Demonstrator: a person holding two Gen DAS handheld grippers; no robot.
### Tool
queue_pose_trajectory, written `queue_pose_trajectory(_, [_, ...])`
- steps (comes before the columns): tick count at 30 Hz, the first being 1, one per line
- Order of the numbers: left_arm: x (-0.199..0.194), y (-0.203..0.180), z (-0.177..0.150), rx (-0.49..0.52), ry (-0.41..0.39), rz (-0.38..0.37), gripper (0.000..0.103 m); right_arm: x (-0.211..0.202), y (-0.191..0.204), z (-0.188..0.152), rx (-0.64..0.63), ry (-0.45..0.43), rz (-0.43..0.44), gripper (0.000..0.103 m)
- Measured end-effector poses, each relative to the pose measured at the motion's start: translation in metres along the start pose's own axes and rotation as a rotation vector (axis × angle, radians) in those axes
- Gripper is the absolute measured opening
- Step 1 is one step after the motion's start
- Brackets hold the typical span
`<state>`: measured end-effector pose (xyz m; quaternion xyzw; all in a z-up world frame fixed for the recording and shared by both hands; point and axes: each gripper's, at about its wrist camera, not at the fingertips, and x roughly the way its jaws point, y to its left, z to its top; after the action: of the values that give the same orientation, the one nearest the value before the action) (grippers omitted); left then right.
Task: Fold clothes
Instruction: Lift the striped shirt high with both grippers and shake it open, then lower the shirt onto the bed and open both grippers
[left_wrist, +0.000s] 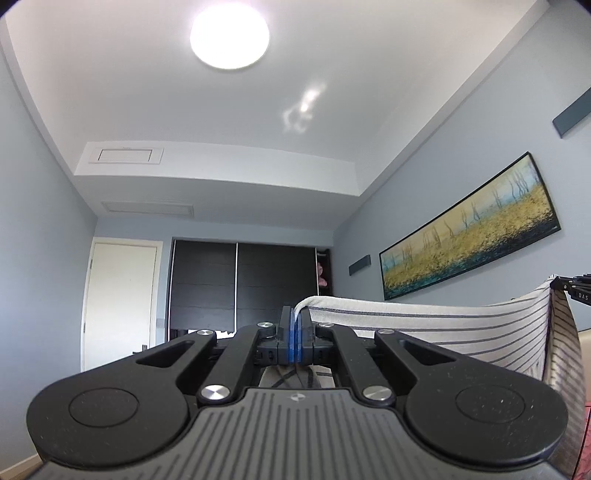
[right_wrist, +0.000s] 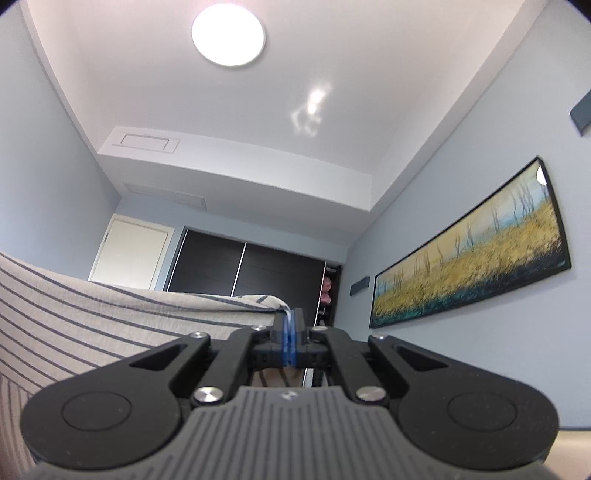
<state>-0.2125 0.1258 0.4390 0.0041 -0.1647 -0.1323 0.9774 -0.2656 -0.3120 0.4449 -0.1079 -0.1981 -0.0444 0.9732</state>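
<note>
both wrist cameras tilt up from behind their grippers, sharing the ceiling lamp (left_wrist: 229, 35), wardrobe (right_wrist: 243, 269) and painting (left_wrist: 469, 229).

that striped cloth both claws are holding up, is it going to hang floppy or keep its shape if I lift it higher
Likely floppy: the striped cloth sags in a curve between the left claw and the right claw. Probably light, since thin pinches on its edge carry it. It drapes below, so expect swinging.

Cream garment (left_wrist: 443, 325) with thin grey-blue stripes; black hand-held gripper (left_wrist: 295, 325) with blue pads.
</note>
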Motion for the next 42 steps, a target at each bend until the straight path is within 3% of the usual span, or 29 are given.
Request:
queue_pose_trajectory(6, [-0.009,0.0,0.008,0.01,-0.056,-0.003,0.0,-0.015,0.0,0.01,-0.012,-0.098,-0.008,0.002])
queue_pose_trajectory(10, [0.006,0.002,0.007,0.019,-0.046,0.007,0.0,0.002,0.003,0.006,-0.015,-0.093,0.0,0.002])
queue_pose_trajectory(19, [0.079,0.022,-0.055,0.021,0.188,0.039,0.0,0.086,0.017,-0.064,0.019,0.118,0.062,0.002])
queue_pose_trajectory(25, [0.149,0.051,-0.137,-0.016,0.419,0.059,0.0,0.154,0.044,-0.134,0.021,0.307,0.11,0.002])
queue_pose_trajectory(31, [0.224,0.087,-0.247,-0.024,0.639,0.091,0.0,0.229,0.087,-0.241,0.014,0.521,0.147,0.002])
queue_pose_trajectory(42, [0.342,0.131,-0.452,0.0,0.939,0.154,0.0,0.36,0.152,-0.449,0.008,0.8,0.146,0.002])
